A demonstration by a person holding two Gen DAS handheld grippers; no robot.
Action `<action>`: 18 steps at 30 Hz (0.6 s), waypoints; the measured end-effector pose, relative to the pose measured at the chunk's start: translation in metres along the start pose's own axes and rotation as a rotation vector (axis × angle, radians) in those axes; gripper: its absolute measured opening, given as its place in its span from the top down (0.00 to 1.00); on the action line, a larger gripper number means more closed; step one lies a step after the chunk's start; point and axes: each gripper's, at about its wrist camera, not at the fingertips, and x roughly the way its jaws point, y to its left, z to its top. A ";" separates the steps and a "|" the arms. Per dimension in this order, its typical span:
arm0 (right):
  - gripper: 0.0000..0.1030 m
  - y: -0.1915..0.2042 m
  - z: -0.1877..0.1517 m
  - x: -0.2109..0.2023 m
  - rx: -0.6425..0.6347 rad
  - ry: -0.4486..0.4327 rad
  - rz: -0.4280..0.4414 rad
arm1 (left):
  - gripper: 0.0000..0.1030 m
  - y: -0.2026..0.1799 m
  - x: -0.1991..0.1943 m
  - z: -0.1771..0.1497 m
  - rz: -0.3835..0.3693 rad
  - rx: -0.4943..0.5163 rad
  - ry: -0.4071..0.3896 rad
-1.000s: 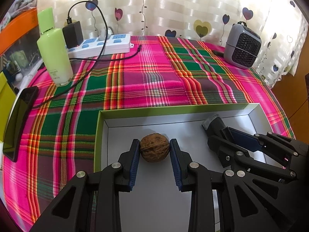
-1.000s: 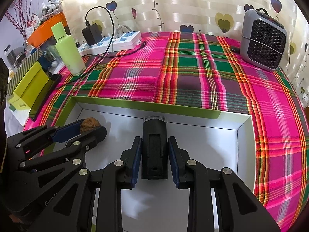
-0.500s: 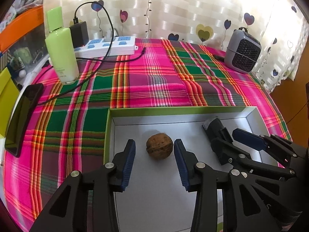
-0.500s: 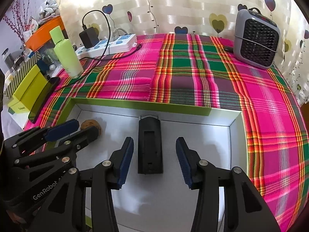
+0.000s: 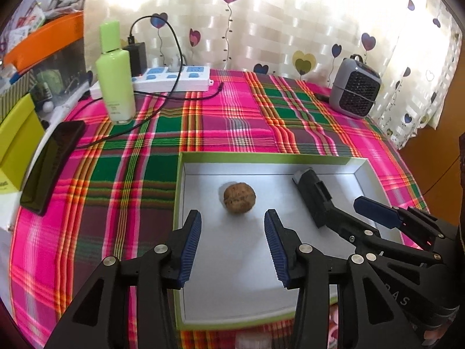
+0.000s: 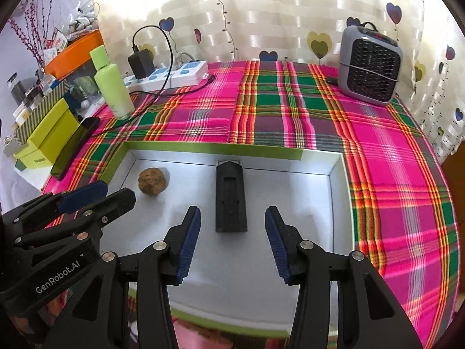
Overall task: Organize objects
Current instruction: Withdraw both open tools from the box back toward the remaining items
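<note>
Inside the white tray [image 5: 360, 165] at the near edge of the surface [image 5: 232, 122], a walnut [image 5: 239, 197] is seen toward the tray's left side and a black clip [image 6: 230, 197] near its middle, each lying free. The left tool [image 5: 232, 232] is spread wide just short of the walnut, and the right tool [image 6: 232, 231] likewise short of the clip, nothing being gripped. Both items are judged placed; what else is left cannot be told.
</note>
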 end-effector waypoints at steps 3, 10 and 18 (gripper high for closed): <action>0.54 0.003 -0.006 -0.010 0.000 -0.017 0.000 | 0.57 -0.001 -0.010 -0.008 0.008 0.005 -0.019; 0.54 0.010 -0.026 -0.030 0.003 -0.038 0.011 | 0.57 0.000 -0.033 -0.028 0.021 0.016 -0.043; 0.54 0.021 -0.050 -0.054 0.004 -0.071 0.028 | 0.57 -0.004 -0.058 -0.051 0.011 0.041 -0.078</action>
